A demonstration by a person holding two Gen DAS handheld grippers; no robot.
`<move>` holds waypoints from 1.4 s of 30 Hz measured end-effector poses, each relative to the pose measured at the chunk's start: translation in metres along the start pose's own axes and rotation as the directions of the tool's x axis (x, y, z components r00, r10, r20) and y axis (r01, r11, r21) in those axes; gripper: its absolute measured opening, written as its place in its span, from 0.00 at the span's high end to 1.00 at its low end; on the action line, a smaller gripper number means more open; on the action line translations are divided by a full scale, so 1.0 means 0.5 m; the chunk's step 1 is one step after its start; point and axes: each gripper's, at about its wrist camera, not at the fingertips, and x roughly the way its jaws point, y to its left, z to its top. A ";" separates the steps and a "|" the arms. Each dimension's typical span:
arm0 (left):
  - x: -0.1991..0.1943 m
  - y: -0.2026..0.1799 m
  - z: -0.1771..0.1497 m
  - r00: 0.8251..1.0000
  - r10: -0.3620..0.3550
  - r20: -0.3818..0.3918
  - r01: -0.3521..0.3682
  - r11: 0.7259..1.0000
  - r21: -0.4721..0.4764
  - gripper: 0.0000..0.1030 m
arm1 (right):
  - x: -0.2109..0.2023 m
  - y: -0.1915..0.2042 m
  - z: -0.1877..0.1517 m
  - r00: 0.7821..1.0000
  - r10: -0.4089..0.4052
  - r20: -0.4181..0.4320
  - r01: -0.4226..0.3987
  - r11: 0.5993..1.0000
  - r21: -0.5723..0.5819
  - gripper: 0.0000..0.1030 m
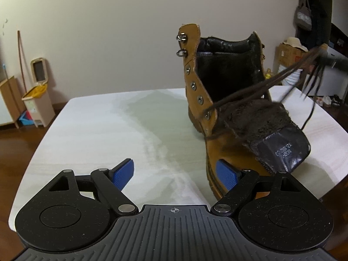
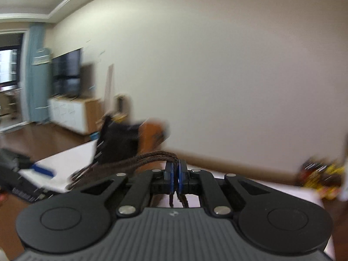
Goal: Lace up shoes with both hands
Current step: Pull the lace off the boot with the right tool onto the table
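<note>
A tan leather boot (image 1: 196, 82) with a black lining stands on the white table (image 1: 104, 126), its dark tongue (image 1: 261, 128) folded forward. Brown laces (image 1: 256, 87) run taut from a lower eyelet up to the right, where they blur. My left gripper (image 1: 174, 174) is open just in front of the boot, its right blue pad (image 1: 226, 176) against the boot's side near the sole. In the blurred right wrist view, my right gripper (image 2: 175, 169) is shut on the brown laces (image 2: 150, 156), which stretch left toward the boot (image 2: 150, 139). Lace ends hang below the pads.
A beige pedal bin (image 1: 38, 91) and cardboard stand on the wooden floor left of the table. Boxes and hanging bags (image 1: 302, 17) fill the right background. In the right wrist view, a TV and cabinet (image 2: 69, 113) stand far left, and colourful items (image 2: 322, 174) lie at the right.
</note>
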 end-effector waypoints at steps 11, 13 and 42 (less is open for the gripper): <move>-0.008 -0.020 -0.004 1.000 -0.008 0.011 0.008 1.000 0.001 0.15 | 0.046 -0.112 -0.041 0.981 -0.071 -0.182 0.098 0.985 0.144 0.94; -0.006 -0.021 -0.006 1.000 -0.004 0.005 0.004 1.000 0.002 0.15 | 0.073 -0.123 -0.071 0.972 -0.020 -0.236 0.069 0.977 0.202 0.94; -0.019 -0.044 0.013 0.998 0.011 0.056 -0.014 0.998 0.062 0.15 | 0.048 -0.223 -0.167 0.948 -0.151 -0.278 0.254 0.889 0.381 0.75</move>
